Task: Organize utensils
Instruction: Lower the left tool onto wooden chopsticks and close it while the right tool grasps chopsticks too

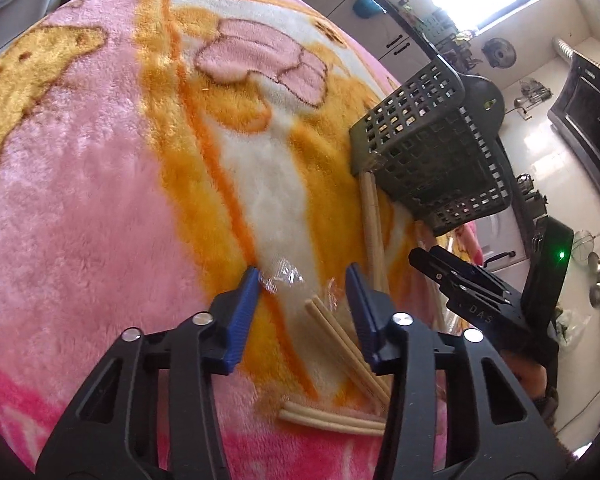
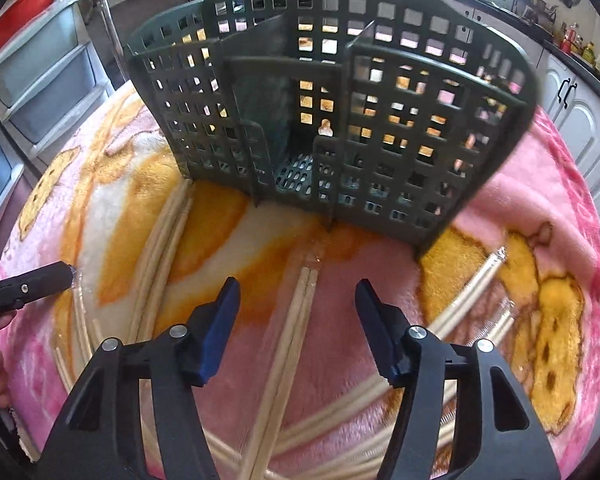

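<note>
One green caddy [image 2: 328,120], perhaps five chopstick pairs [image 2: 296,320], both hand-held grippers [image 1: 302,292] [image 2: 298,304] wide open, empty

The utensil caddy [image 2: 324,120] blocks ahead; open blanket [image 1: 100,200] lies to its left.

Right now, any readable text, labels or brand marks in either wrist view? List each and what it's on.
"DAS": embossed on the black body of the right gripper, seen from the left wrist view.
Faint mark on the black appliance at the right edge of that view: too small to read.
Utensil basket, chopsticks, blanket: no text.
</note>
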### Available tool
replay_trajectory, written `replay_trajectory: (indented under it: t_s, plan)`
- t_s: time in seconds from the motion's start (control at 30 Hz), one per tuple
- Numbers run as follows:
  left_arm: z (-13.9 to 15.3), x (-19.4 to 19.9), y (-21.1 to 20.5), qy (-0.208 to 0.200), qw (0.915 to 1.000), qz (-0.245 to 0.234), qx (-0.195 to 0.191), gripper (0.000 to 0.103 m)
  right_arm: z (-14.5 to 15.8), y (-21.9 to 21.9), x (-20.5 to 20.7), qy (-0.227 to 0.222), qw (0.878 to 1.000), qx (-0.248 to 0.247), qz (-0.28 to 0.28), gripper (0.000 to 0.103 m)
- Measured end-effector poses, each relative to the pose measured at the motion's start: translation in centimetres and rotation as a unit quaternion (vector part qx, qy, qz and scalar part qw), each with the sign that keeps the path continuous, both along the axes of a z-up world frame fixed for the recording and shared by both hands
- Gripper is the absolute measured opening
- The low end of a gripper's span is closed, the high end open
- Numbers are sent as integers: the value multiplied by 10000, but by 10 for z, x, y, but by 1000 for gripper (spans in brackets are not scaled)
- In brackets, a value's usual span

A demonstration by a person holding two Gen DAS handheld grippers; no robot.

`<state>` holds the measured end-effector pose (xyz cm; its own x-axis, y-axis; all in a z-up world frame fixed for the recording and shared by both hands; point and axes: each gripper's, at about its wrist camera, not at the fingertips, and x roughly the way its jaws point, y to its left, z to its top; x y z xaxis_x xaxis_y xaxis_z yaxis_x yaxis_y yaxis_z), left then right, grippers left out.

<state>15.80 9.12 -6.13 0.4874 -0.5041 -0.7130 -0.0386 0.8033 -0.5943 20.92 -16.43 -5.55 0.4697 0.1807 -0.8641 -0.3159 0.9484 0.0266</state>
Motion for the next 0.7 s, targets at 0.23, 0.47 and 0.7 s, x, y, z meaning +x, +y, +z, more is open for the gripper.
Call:
replay_trajectory:
  t_s: [0.23,0.47,0.7]
  plan:
    - [-4,10,-2,-156,9985,-150,506,4,-7,6,11,51,9998,5,-211,43]
    - [-1,10,5,-355,9978,-247,495,1,-7,4,22,20,9997,133,-220,14]
    - [28,7,16,-788,9952,-201,550,1,17,-2,17,-190,9982,566,21,5]
